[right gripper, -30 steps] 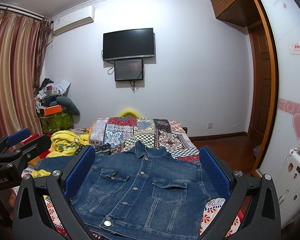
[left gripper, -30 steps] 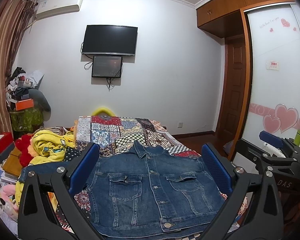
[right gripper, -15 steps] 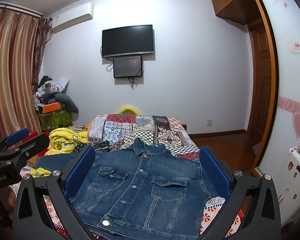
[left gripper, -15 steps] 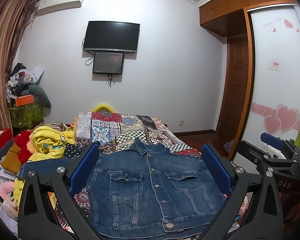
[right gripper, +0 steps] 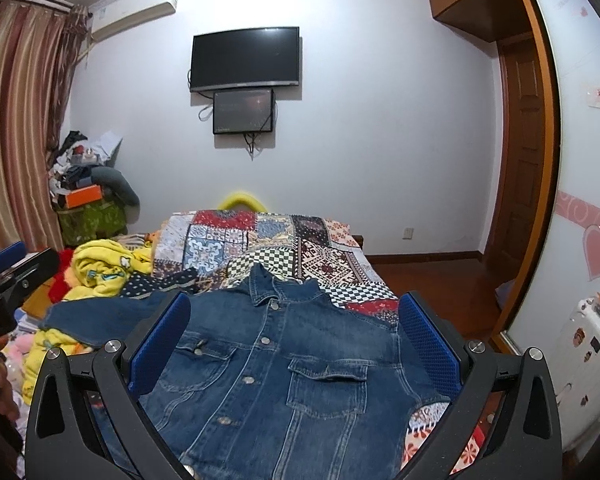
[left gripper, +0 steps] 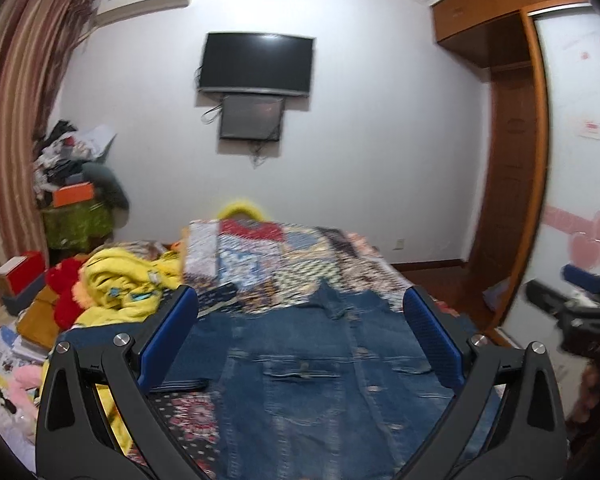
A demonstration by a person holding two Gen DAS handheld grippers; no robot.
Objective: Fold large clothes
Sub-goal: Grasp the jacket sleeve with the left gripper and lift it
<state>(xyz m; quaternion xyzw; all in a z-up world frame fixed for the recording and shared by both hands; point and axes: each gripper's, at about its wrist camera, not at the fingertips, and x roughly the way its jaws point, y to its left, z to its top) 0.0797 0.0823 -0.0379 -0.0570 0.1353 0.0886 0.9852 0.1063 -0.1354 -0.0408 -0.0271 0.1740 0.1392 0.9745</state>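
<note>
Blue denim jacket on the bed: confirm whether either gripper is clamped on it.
No. The blue denim jacket lies flat, buttoned, while right gripper and left gripper hover open above it.

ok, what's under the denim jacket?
The denim jacket lies front-up on a patchwork quilt, which shows beyond the collar and at the right hem. One sleeve reaches left over yellow clothing. Whatever lies directly beneath the jacket's body is covered.

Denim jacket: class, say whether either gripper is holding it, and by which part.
Neither. Left gripper and right gripper are both open, with the jacket lying flat on the bed beyond their fingers, ungripped.
</note>
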